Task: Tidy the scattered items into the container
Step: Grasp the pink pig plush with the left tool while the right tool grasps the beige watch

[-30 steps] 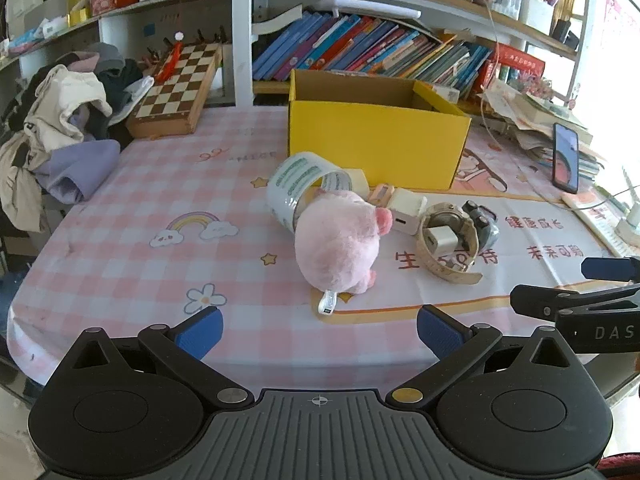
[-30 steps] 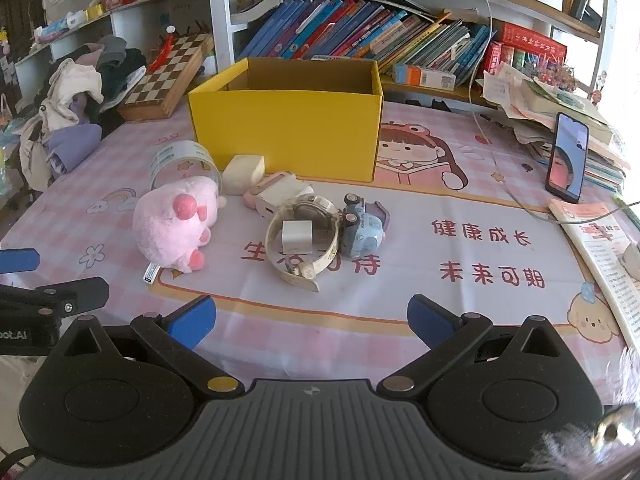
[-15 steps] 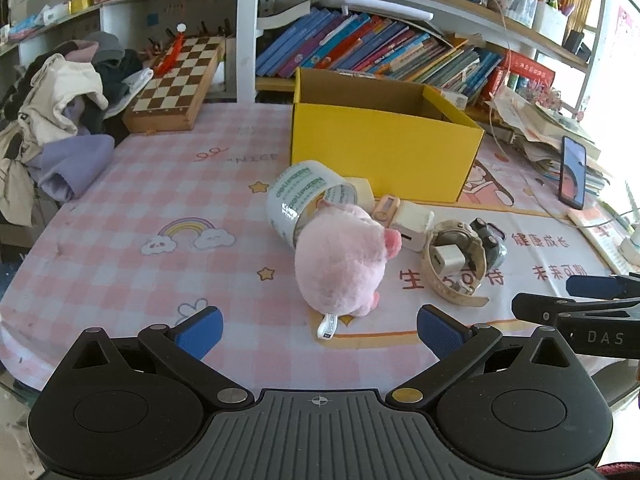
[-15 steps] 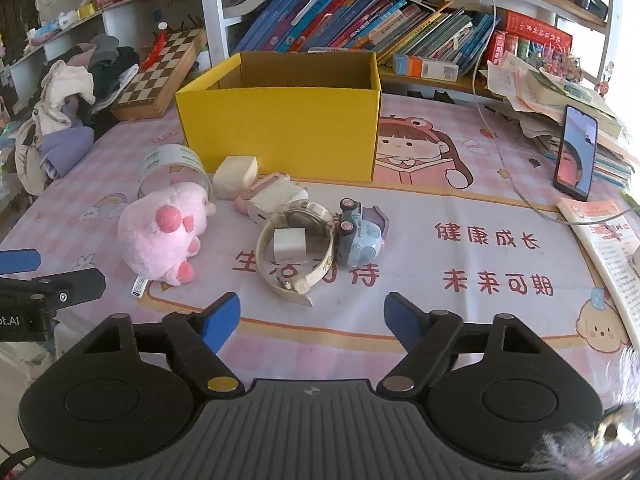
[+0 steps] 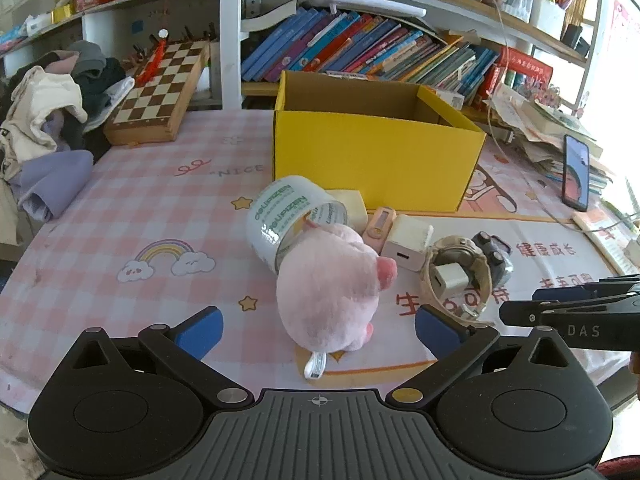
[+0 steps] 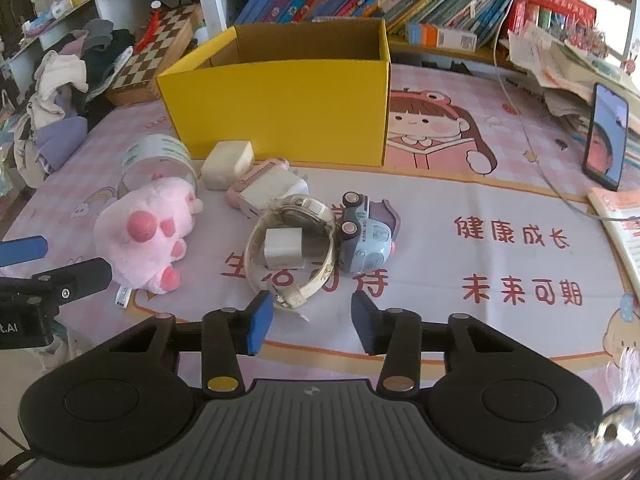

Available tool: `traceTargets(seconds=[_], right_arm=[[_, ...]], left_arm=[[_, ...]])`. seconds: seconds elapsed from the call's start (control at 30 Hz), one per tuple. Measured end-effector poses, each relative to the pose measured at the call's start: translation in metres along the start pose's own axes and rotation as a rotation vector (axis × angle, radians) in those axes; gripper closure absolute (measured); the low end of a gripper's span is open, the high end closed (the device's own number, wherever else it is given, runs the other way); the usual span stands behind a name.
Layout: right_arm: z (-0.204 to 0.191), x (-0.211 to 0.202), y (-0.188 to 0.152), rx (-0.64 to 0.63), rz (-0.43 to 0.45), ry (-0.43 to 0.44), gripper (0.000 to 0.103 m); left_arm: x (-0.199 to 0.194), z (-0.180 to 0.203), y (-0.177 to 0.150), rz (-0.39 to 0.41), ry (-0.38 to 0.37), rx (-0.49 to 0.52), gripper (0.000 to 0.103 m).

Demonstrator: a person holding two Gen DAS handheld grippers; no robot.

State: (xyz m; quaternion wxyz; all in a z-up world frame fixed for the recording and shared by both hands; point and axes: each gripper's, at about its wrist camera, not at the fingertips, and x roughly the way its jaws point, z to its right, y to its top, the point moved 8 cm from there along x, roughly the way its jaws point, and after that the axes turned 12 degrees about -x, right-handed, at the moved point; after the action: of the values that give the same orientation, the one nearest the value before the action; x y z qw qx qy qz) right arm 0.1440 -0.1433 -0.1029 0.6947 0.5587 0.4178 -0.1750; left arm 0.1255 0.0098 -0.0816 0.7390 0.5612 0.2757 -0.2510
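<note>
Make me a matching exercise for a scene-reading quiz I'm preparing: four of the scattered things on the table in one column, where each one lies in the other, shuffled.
Things:
1. small white charger cube
2. blue and purple toy car
3. roll of clear printed tape
4. fluffy pink plush pig

Places:
A. tipped on its side beside the watch
B. inside the loop of the beige wristwatch
C. between the left gripper's open fingers
D. behind the plush, near the yellow cardboard box

Pairs: 1-B, 2-A, 3-D, 4-C
</note>
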Motion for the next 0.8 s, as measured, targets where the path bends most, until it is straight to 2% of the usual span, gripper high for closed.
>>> traceTargets(seconds=[0.17, 0.33, 0.47, 0.7, 0.8], right_arm=[[0.006, 0.017, 0.003, 0.028, -0.045, 0.039, 0.076], [0.013, 0.030, 0.007, 0.072, -0.069, 0.074, 0.083], [0.013, 0.036, 0.012, 0.081, -0.070, 0.098, 0.083], [0.014, 0.037, 0.020, 0.083, -0.059, 0.105, 0.083], [0.020, 0.045, 0.017, 0.111, -0.091, 0.096, 0.084]], left_arm=[[0.013, 0.001, 0.004, -0.008, 0.012, 0.021, 0.005], [0.023, 0.004, 0.004, -0.018, 0.022, 0.058, 0.011], [0.031, 0.003, 0.005, -0.025, 0.032, 0.064, 0.016], [0.037, 0.008, 0.006, -0.032, 0.008, 0.081, 0.016], [0.043, 0.010, 0.005, -0.047, 0.007, 0.090, 0.024]])
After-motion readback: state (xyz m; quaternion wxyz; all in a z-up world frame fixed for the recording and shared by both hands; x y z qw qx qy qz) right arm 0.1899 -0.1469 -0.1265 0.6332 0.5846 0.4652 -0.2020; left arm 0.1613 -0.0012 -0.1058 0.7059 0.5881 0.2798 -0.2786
